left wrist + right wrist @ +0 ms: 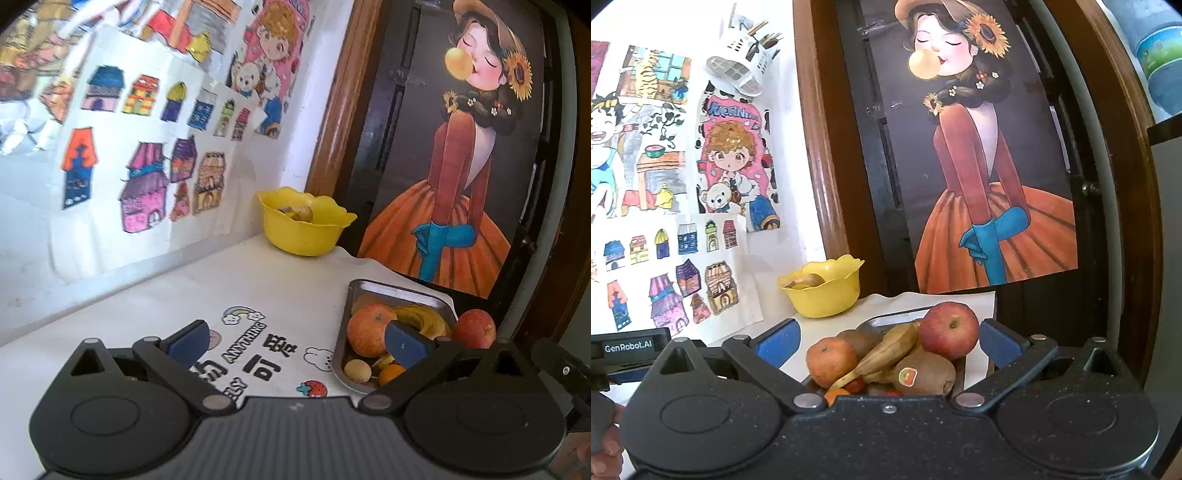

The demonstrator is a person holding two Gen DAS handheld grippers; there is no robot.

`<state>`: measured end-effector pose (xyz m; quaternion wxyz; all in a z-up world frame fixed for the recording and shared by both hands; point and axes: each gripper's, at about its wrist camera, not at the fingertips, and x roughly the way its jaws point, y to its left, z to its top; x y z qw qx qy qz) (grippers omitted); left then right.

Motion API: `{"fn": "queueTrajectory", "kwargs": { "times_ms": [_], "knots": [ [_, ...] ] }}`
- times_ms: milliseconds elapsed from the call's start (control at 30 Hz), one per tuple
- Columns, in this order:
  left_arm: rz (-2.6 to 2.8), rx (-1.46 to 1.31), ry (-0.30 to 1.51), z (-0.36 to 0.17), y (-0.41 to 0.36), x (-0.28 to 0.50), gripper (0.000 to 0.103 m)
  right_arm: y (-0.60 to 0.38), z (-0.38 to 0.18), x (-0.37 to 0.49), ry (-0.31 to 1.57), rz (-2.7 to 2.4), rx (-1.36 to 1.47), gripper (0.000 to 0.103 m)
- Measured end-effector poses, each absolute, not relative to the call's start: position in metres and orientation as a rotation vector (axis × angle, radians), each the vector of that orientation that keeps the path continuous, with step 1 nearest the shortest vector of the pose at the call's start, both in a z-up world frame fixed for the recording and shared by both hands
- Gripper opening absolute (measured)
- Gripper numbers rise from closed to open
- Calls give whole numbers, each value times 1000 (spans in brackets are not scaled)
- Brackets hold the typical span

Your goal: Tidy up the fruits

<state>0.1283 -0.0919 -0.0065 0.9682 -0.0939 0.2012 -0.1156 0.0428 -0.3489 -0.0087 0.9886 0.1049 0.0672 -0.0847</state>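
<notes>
A grey metal tray [399, 288] on the white table holds several fruits: an orange-red apple [369, 328], a banana [424, 317], a red apple [474, 328], a small orange [391, 373] and a pale round fruit [357, 370]. In the right wrist view the tray shows the red apple [948, 329], banana [886, 350], a stickered kiwi [925, 373] and the orange-red apple [831, 360]. A yellow bowl [303, 236] [823, 295] at the back holds a piece of fruit. My left gripper [295, 343] is open and empty left of the tray. My right gripper [886, 341] is open, its fingers either side of the fruit pile.
The table carries a white printed mat [258, 343]. Drawings cover the wall [129, 147] on the left. A dark door with a girl poster [461, 166] stands behind the tray, framed in brown wood [820, 147].
</notes>
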Motion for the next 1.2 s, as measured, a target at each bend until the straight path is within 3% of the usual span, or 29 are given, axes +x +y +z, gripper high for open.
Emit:
{"fn": "queueTrajectory", "kwargs": {
  "times_ms": [1200],
  "knots": [
    [-206,-107,338,-14,-26,30,103,-254,-8,-52,212,-230,123,102]
  ]
}}
